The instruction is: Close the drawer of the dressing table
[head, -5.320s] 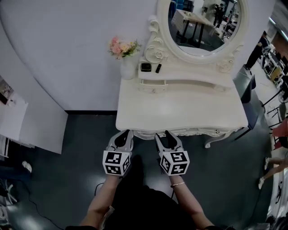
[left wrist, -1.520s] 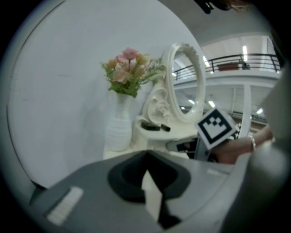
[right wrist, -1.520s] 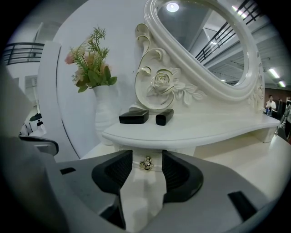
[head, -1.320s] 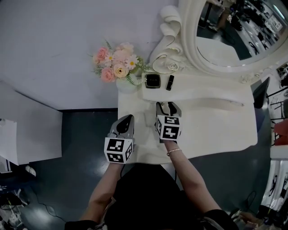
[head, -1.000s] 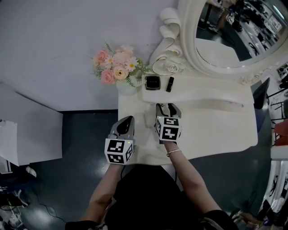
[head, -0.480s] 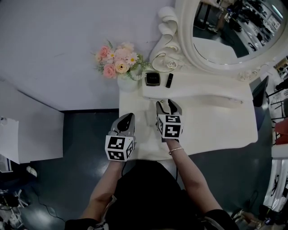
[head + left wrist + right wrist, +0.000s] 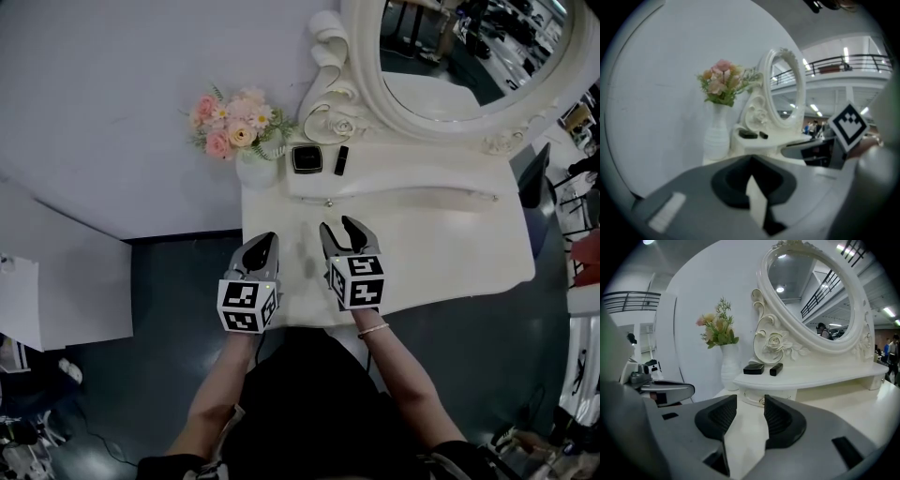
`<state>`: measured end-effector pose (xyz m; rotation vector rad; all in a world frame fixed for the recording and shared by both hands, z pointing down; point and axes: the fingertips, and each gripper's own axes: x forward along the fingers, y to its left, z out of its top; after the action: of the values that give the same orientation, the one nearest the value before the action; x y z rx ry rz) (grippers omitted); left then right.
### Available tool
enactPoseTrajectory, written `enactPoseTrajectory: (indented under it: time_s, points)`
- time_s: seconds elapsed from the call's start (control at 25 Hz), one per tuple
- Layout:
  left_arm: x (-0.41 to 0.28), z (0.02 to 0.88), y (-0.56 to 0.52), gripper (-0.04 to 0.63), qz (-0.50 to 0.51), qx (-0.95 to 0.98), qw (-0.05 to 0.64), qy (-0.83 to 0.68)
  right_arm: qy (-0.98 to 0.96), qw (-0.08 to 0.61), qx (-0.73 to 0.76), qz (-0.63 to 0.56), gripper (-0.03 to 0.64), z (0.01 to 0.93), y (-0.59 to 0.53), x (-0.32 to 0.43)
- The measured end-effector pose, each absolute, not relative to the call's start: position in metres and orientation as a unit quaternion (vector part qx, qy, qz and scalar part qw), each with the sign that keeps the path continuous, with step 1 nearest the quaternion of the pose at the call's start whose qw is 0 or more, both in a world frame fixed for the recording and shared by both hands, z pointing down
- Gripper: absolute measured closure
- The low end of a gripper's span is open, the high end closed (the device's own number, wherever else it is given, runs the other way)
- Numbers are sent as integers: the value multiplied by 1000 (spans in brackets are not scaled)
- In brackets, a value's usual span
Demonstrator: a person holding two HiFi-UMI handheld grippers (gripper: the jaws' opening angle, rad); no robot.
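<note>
The white dressing table carries a raised shelf with a small drawer under its left end. In the right gripper view the drawer front with its knob looks flush with the shelf base. My right gripper hovers open over the tabletop a short way in front of the drawer, and nothing sits between its jaws. My left gripper is shut and empty at the table's left edge; in its own view it points toward the vase.
A white vase of pink flowers stands at the back left corner. A black compact and a dark lipstick lie on the shelf. Behind them rises the oval mirror in a carved frame. Dark floor lies left of the table.
The right gripper has drawn back from the drawer toward me and its jaws stand wider apart. The left gripper has barely moved. Five seconds ago both grippers were off the table's front edge.
</note>
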<state>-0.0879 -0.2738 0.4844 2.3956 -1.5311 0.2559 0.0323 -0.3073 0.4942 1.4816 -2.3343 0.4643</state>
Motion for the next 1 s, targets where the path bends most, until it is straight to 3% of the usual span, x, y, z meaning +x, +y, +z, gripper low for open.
enactPoseTrajectory:
  time_s: [0.68, 1.0]
  points:
    - [-79, 474, -256, 589, 85, 838, 129, -523, -828, 131, 525, 149, 588, 465, -243, 53]
    - [-81, 468, -247, 589, 83, 840, 122, -522, -825, 116, 531, 155, 611, 459, -227, 59]
